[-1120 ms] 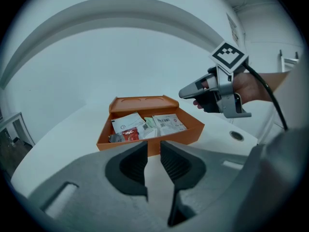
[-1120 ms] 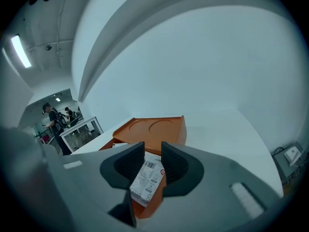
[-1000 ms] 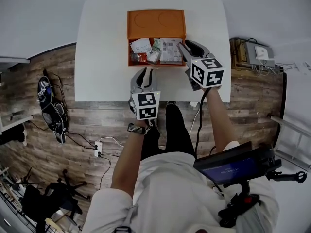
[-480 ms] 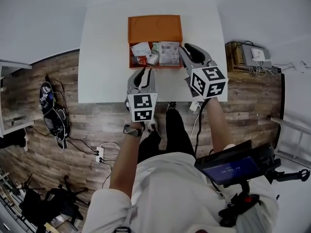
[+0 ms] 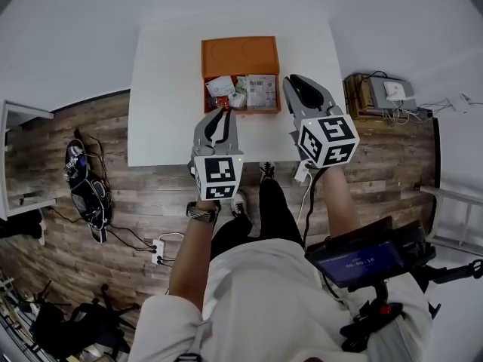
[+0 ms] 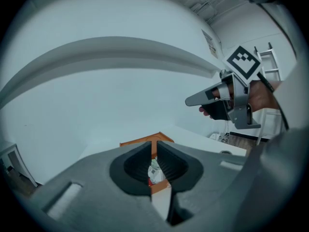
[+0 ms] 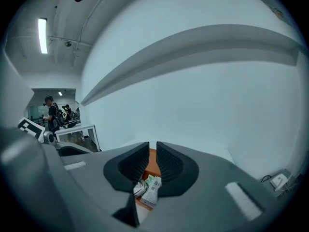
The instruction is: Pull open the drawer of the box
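Observation:
The orange box (image 5: pixel 240 55) stands at the far middle of the white table (image 5: pixel 162 89). Its drawer (image 5: pixel 243 96) is pulled out toward me and holds several packets (image 7: pixel 152 190). My left gripper (image 5: pixel 220 116) hovers above the table in front of the drawer. My right gripper (image 5: pixel 300 83) hovers just right of the drawer. Both are lifted off the box and touch nothing. Their jaws have just been closing and stand a narrow slit apart, with nothing between them. Through that slit the left gripper (image 6: pixel 154 151) and the right gripper (image 7: pixel 152 151) look at the box (image 6: pixel 145 141).
Wooden floor surrounds the table. A power strip (image 5: pixel 155 243) with cables and a dark bag (image 5: pixel 83 179) lie at the left. A low shelf with devices (image 5: pixel 385 89) stands at the right. A screen (image 5: pixel 362 259) hangs at my waist. People (image 7: pixel 50 110) stand far off.
Both grippers have risen away from the drawer toward the head camera. Their jaws have narrowed. The box and open drawer stay as they were.

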Demonstrator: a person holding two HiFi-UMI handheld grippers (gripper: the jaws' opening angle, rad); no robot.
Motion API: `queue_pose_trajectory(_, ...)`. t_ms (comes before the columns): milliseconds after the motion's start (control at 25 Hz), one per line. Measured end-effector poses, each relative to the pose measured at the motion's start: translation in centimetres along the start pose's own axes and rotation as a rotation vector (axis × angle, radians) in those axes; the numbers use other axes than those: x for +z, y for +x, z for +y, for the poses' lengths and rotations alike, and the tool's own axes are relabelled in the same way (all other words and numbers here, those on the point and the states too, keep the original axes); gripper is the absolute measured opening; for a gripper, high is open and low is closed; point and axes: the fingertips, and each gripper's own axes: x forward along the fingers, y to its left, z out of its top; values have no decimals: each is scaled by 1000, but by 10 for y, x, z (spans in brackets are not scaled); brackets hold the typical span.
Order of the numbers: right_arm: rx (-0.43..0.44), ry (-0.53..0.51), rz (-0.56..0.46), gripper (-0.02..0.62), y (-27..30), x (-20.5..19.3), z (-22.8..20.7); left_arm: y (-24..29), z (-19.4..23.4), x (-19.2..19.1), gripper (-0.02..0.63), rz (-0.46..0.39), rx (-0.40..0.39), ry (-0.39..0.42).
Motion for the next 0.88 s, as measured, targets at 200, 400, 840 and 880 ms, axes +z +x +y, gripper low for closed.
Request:
queue_pose_trajectory(200,-29,-38,-53,37,-21,20,15,-21,12,34,22,-66,5,-13)
queue_pose_trajectory(400,-47,-75,-89,31,-39,36,32,-44,22,71,5,-152,6,8)
queue_pose_trajectory(840,-134,-139,-205,3,-92,91,63,-99,36,123,5,-264,-42,83)
queue_pose_trajectory(880,-142,-140,-211,3,-96,94,63,-102,37,128,5,-272,-45,89)
